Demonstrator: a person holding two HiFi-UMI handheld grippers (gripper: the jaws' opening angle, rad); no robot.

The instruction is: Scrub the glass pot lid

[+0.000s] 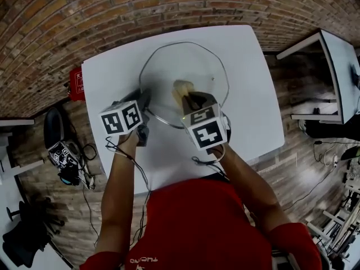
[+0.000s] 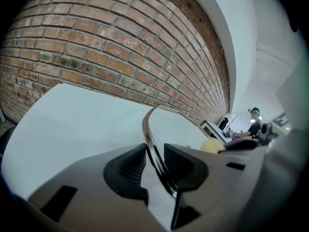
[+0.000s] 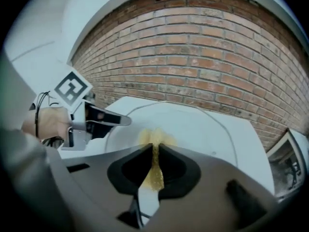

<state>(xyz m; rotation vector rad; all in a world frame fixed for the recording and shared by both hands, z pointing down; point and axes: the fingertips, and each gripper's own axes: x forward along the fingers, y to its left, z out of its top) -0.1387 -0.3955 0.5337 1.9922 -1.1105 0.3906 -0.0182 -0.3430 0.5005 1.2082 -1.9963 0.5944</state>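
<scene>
The left gripper [image 2: 155,158] had its two jaws closed on the metal rim of the glass pot lid [image 2: 147,129]; the rim ran edge-on between the ribbed pads and curved up and away from them. The right gripper [image 3: 155,161] had its jaws pressed nearly together on a thin yellow scrubbing pad [image 3: 155,174], whose frayed free end stood out beyond the jaw tips and lay against the glass near the lid's middle.

In the head view, the lid sat over the far half of the white table [image 1: 253,94], with the left gripper clamped at its near-left edge and the right gripper reaching in over its near side. Whether the lid lay flat or was tipped up at the gripped edge could not be determined.

A brick wall [image 1: 84,16] ran behind the table. A red object [image 1: 77,83] stood at the table's left edge, and a second white table [image 1: 337,55] stood well apart to the right.
</scene>
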